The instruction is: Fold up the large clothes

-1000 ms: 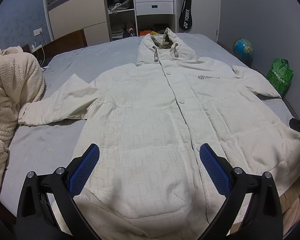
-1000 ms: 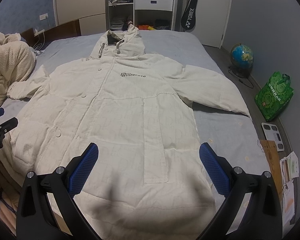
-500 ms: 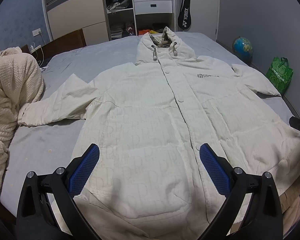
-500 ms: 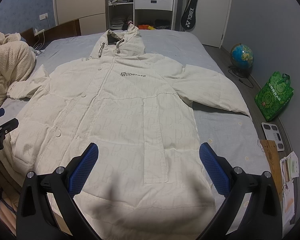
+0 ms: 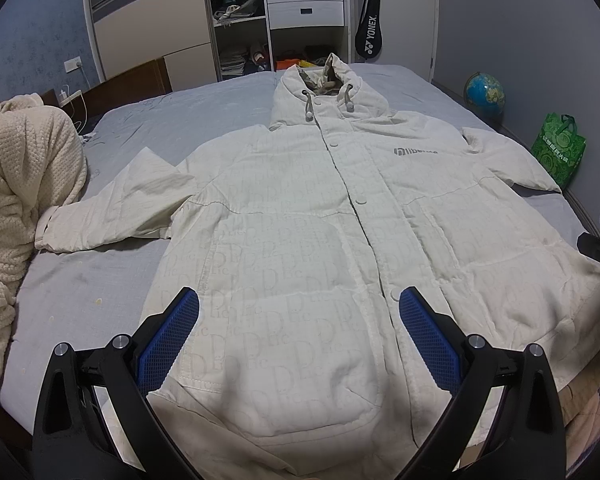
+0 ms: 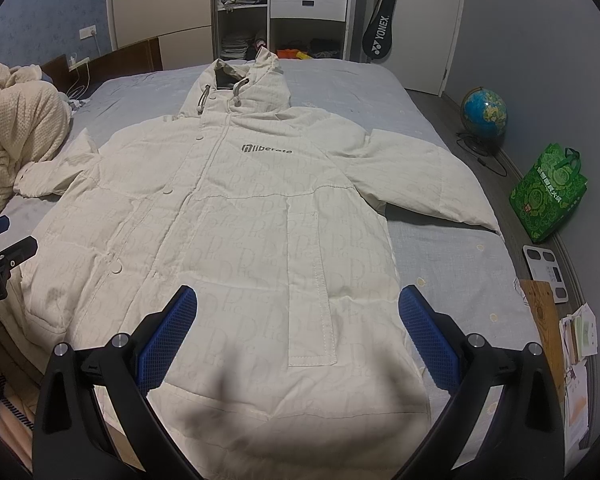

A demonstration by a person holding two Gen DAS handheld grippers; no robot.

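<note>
Left wrist view shows the left gripper (image 5: 299, 312) spread wide, as is the right gripper (image 6: 298, 310), over the coat (image 5: 340, 240), cream blanket (image 5: 16, 208) crowding its left sleeve.

We see a bed (image 5: 228, 120) with a grey-blue sheet, bearing a cream hooded coat (image 5: 320, 240) laid flat, front up, sleeves spread to either side; at the bed's left edge we see a heaped cream knitted blanket (image 5: 20, 184), just beside the coat's sleeve cuff; small pale spots dot the bare sheet
</note>
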